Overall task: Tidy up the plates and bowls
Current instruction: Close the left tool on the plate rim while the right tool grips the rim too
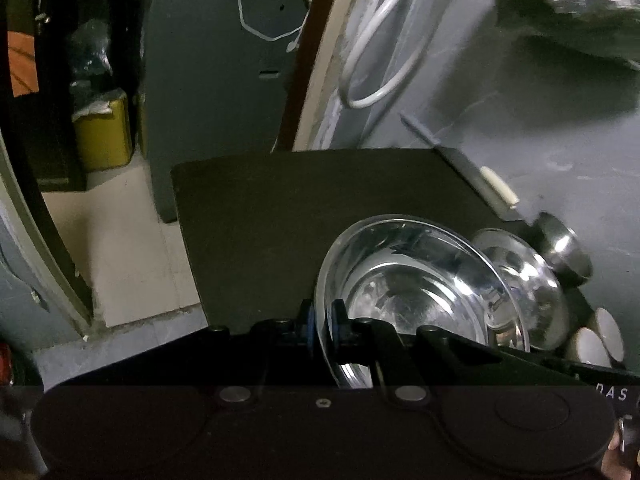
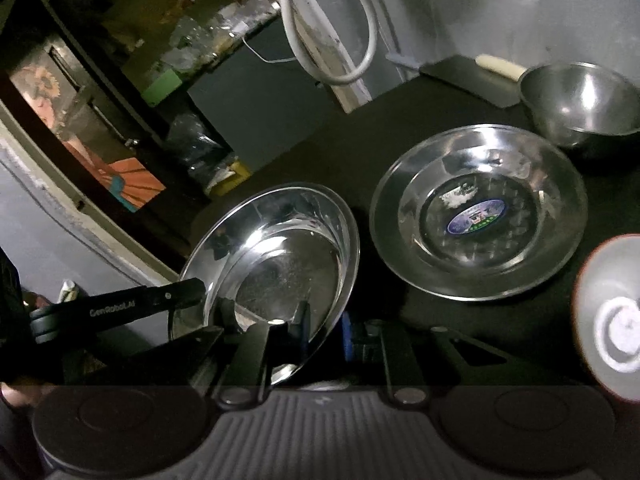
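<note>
A shiny steel plate (image 1: 404, 280) hangs tilted over the black table (image 1: 260, 220), held at two rims. My left gripper (image 1: 323, 320) is shut on its near rim, blue pads on either side of the edge. In the right wrist view the same plate (image 2: 280, 256) sits in my right gripper (image 2: 324, 326), which is shut on its lower rim, while the left gripper (image 2: 198, 292) clamps its left rim. A second steel plate (image 2: 476, 216) with a blue sticker lies flat on the table to the right. Behind that plate stands a steel bowl (image 2: 580, 100).
A white bowl with a reddish rim (image 2: 612, 320) is close at the right edge. A dark board with a cream handle (image 2: 500, 66) lies at the back by the grey wall. A white cable (image 2: 332, 40) hangs down the wall. The table's left edge drops to a tiled floor (image 1: 120, 240).
</note>
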{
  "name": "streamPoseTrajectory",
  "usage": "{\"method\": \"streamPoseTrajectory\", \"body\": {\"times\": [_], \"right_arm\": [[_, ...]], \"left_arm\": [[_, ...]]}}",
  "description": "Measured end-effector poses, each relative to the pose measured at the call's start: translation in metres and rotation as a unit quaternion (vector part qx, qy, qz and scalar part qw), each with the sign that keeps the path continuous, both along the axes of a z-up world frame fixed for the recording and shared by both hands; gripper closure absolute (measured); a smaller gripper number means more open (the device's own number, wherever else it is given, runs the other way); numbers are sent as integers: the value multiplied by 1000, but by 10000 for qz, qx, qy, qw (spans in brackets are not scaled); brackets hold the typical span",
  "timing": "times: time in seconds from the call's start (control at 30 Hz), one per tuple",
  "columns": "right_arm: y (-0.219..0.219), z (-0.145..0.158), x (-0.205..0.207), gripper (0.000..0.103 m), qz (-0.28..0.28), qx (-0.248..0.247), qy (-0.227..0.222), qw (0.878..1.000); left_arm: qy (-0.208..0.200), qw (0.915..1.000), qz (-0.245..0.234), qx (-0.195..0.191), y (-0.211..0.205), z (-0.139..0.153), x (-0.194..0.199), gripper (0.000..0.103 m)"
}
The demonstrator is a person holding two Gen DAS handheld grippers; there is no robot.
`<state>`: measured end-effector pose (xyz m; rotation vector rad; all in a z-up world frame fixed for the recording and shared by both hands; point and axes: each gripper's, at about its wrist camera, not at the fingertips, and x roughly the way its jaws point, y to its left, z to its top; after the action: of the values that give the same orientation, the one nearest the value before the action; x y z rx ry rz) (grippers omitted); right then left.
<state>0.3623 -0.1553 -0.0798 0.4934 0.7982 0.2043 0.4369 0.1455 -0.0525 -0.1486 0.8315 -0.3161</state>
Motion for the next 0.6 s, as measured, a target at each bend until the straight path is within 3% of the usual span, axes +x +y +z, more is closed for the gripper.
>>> {"method": "streamPoseTrajectory", "body": {"times": [0.27,0.6], "right_arm": [[-19,22,-61,85,-60,-103,-28,9999],[-25,18,-118,85,-105,-150,494,9986]], "left_arm": [[-69,9993,-362,31,-23,21,-56,94],[343,9954,-761,467,-38,14,-116,91]]}}
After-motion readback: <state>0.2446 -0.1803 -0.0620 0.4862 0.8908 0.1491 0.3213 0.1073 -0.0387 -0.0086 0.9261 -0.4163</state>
